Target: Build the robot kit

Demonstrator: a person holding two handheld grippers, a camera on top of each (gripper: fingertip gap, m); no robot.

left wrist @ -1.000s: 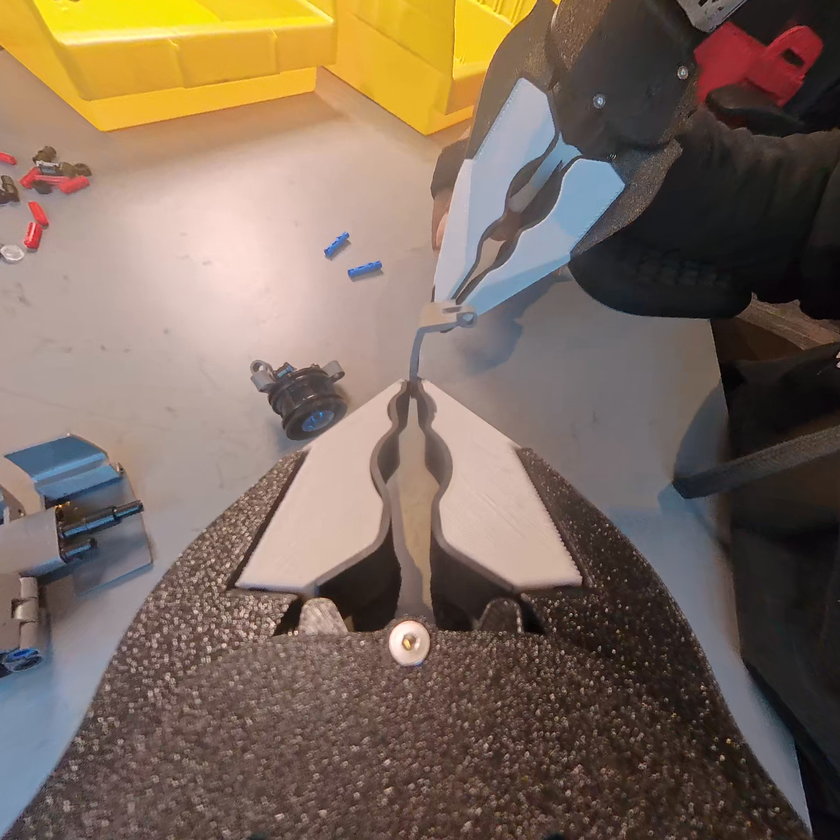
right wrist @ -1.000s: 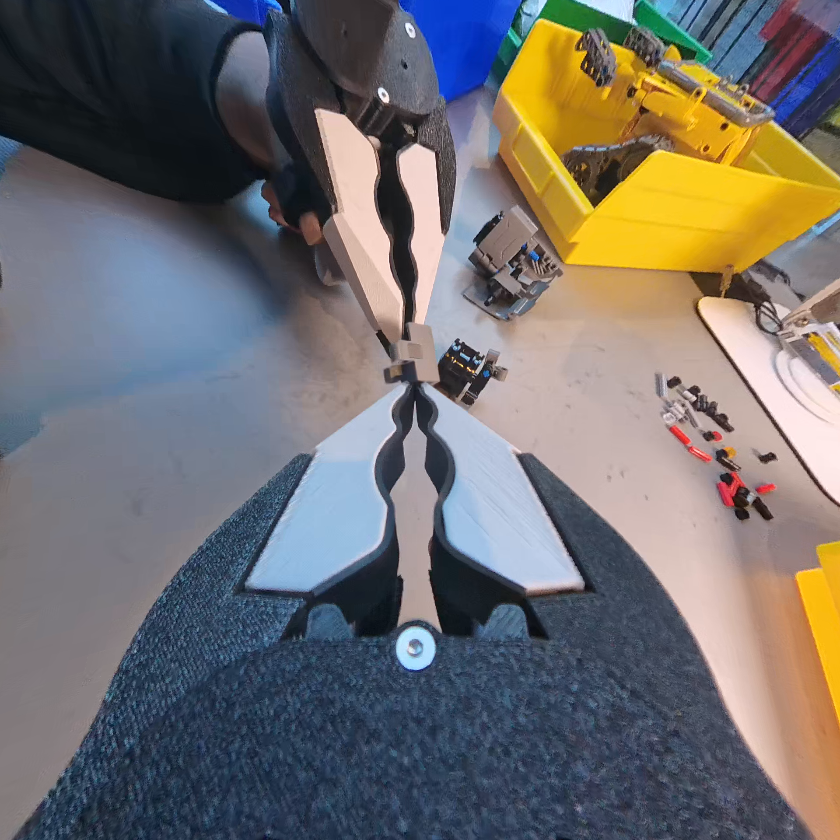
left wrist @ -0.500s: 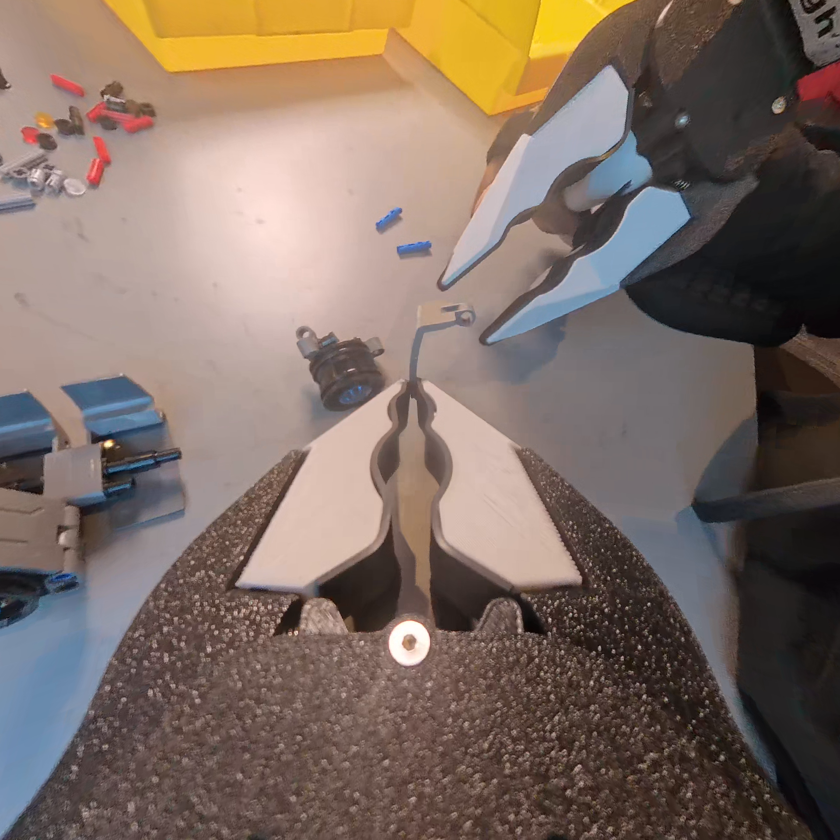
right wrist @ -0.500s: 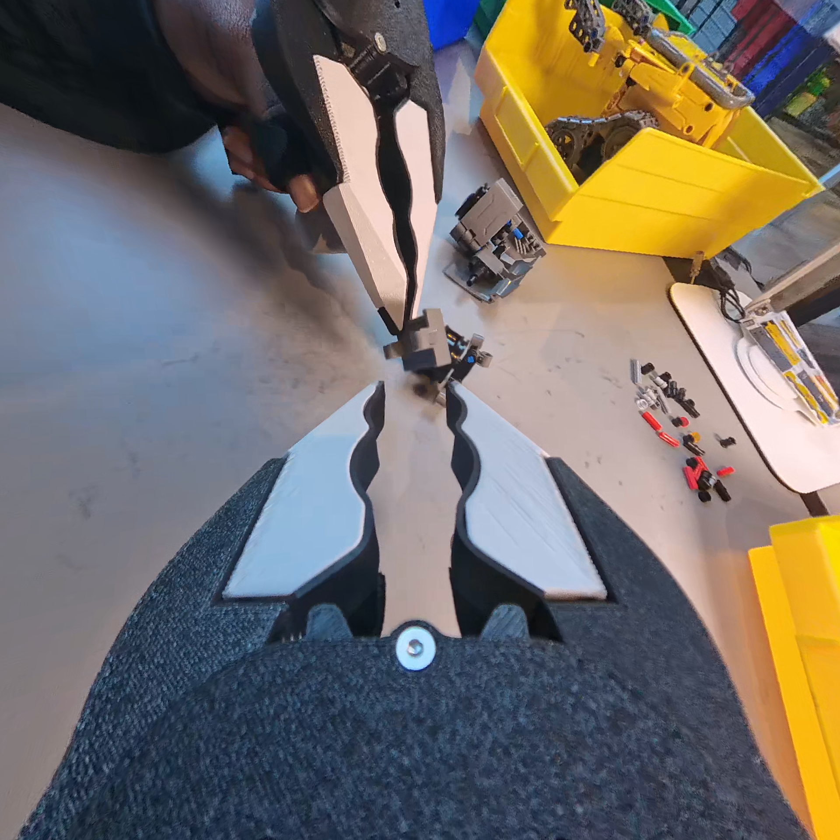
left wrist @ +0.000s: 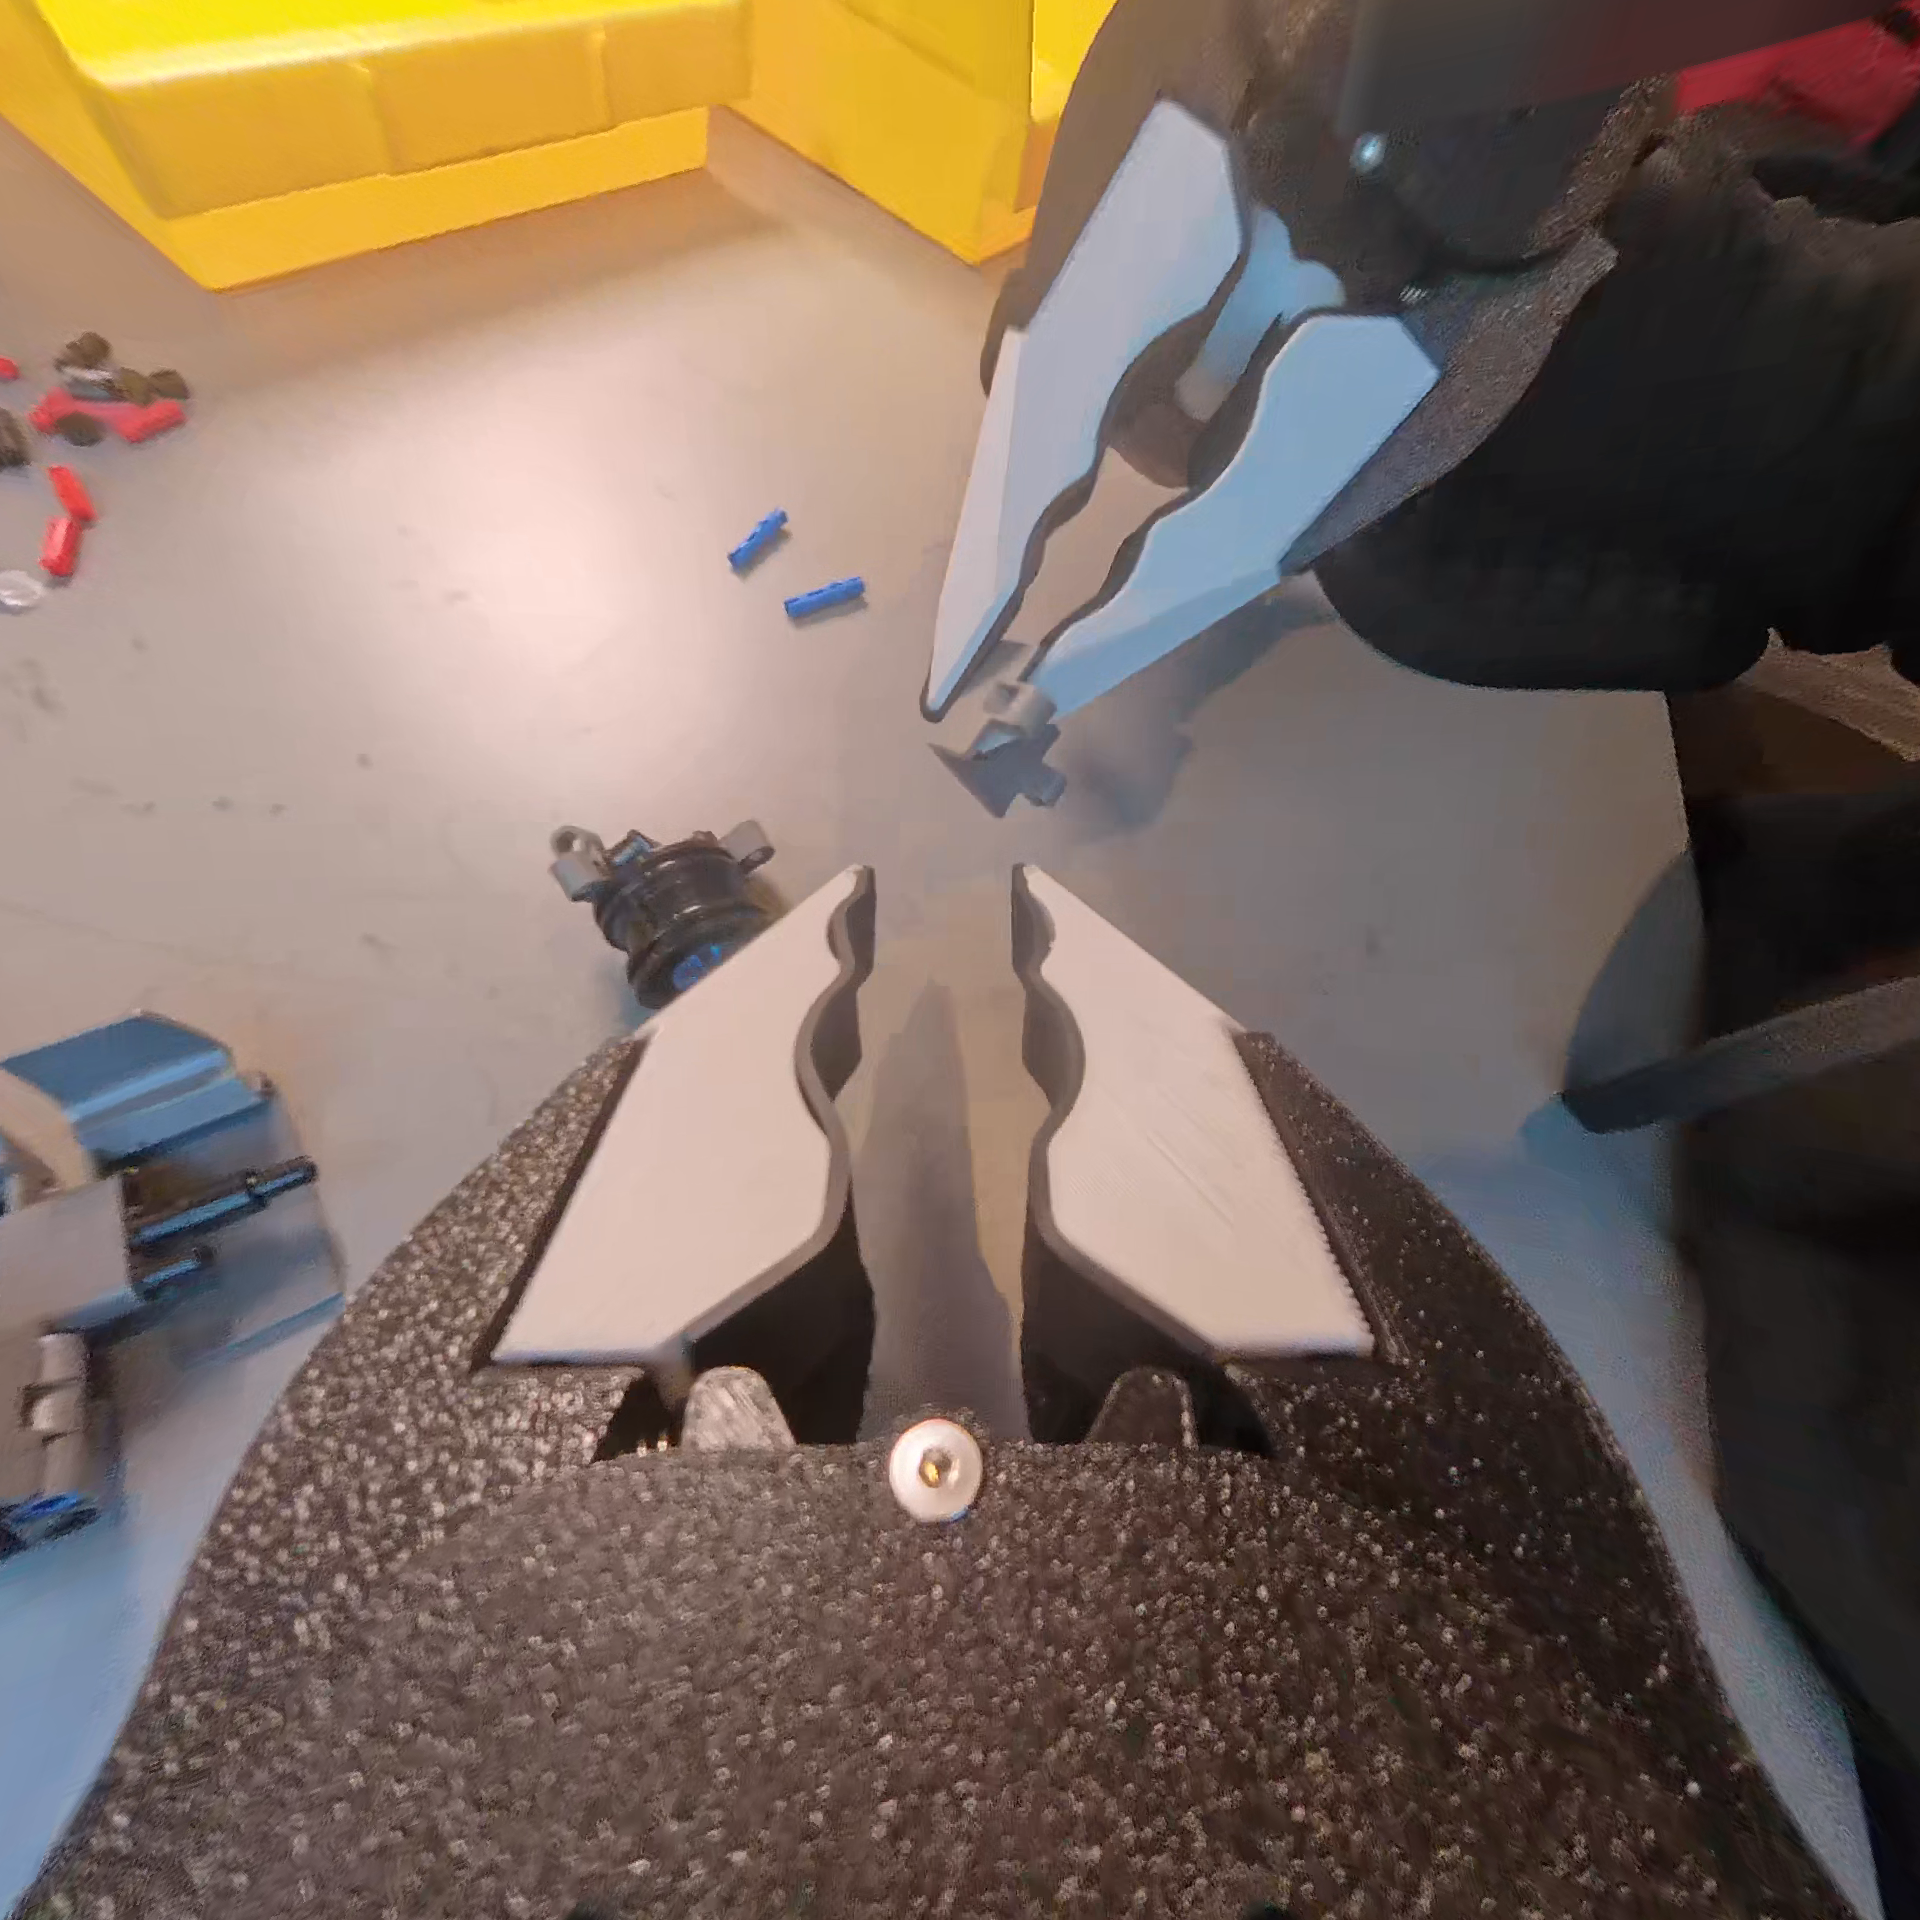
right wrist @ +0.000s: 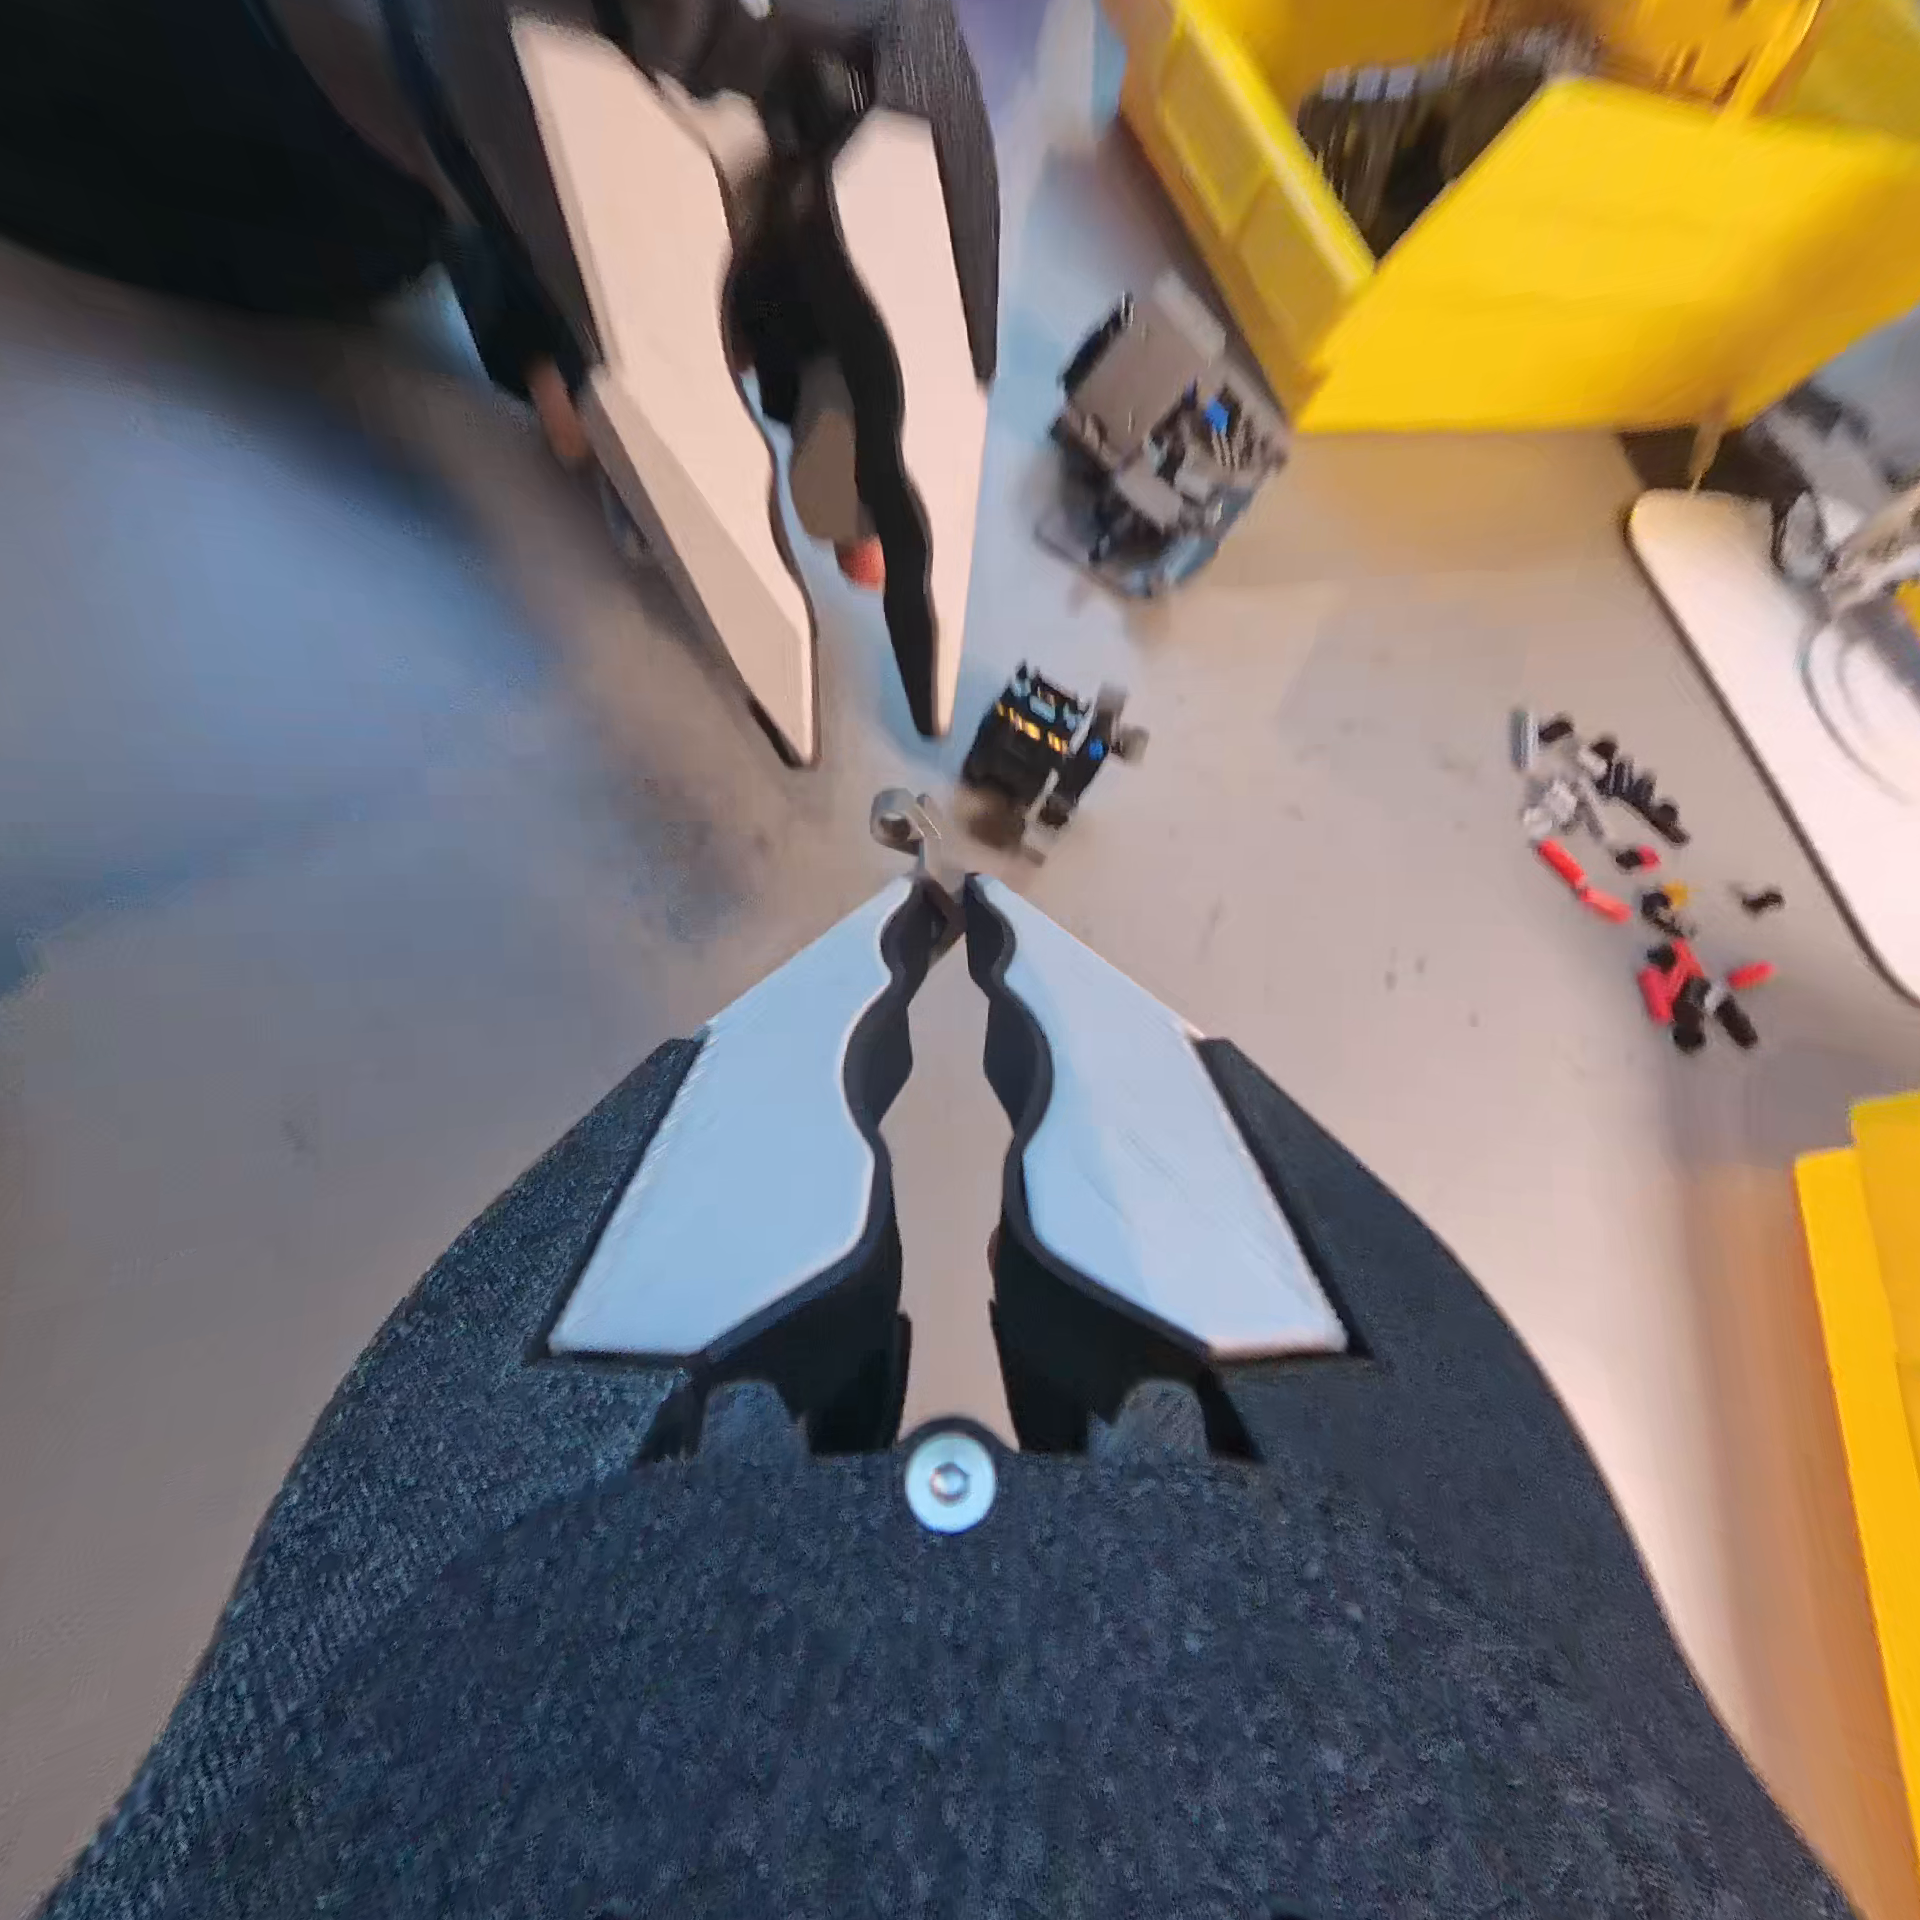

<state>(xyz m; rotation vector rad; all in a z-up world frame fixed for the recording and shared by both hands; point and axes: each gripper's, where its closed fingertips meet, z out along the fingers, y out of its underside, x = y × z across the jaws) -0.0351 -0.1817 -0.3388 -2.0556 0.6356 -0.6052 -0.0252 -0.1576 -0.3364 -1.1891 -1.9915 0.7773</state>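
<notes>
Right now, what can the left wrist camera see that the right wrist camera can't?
Only the left wrist view shows two blue pins lying on the table. Only the right wrist view shows a white board at the table's edge and dark parts inside a yellow bin. Both show the right gripper, jaws shut on a small grey piece, the left gripper with jaws open and empty, a black wheel part, a grey assembly and scattered red and black bits.
</notes>
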